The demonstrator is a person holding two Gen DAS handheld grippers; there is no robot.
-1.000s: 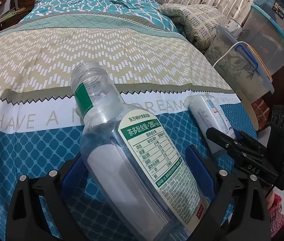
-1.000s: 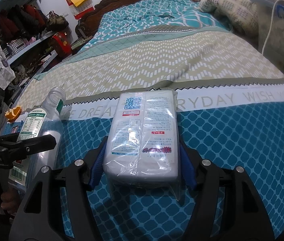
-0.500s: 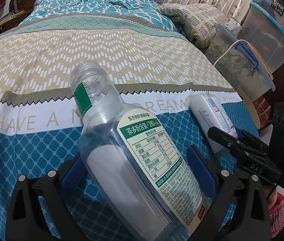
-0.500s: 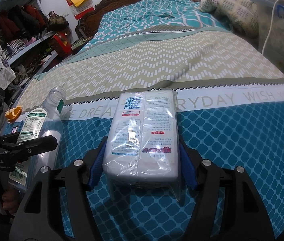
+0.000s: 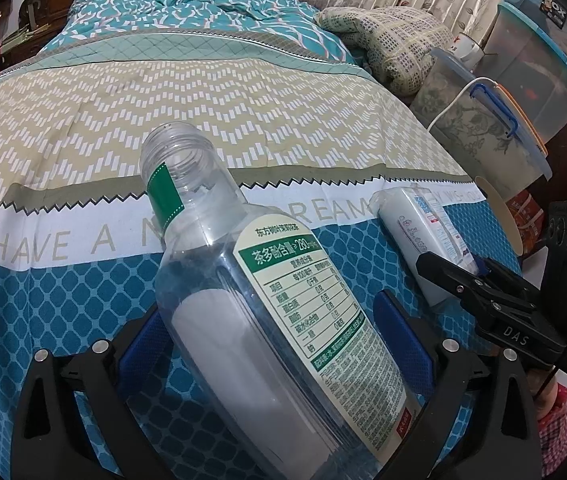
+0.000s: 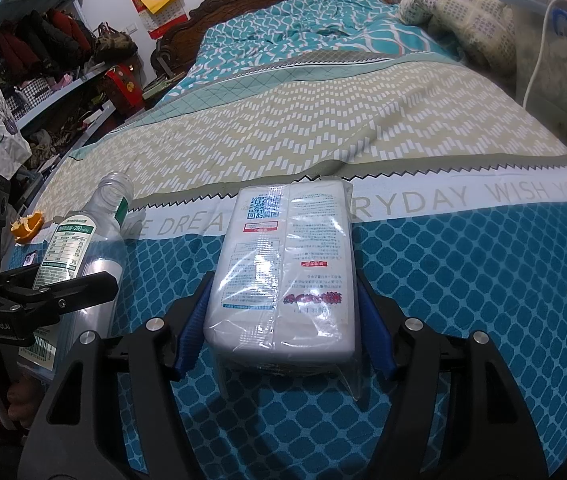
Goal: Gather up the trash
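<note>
left tongs (image 5: 271,328): grasping empty bottle (image 5: 243,280); right tongs (image 6: 279,324): grasping tissue pack (image 6: 287,264); bedspread (image 6: 463,280) beneath

"280" on bottle (image 5: 267,300) label; "EVERYDAY WISH YOU" along bedspread (image 6: 463,200); "DAS" on gripper (image 5: 519,330).

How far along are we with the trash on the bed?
Nothing looks binned yet. In hand: right claw presses the tissue pack; left claw straddles the empty bottle, grip unclear. Both lie on the bed. Remaining: lifting both away, plus the orange peel.
</note>
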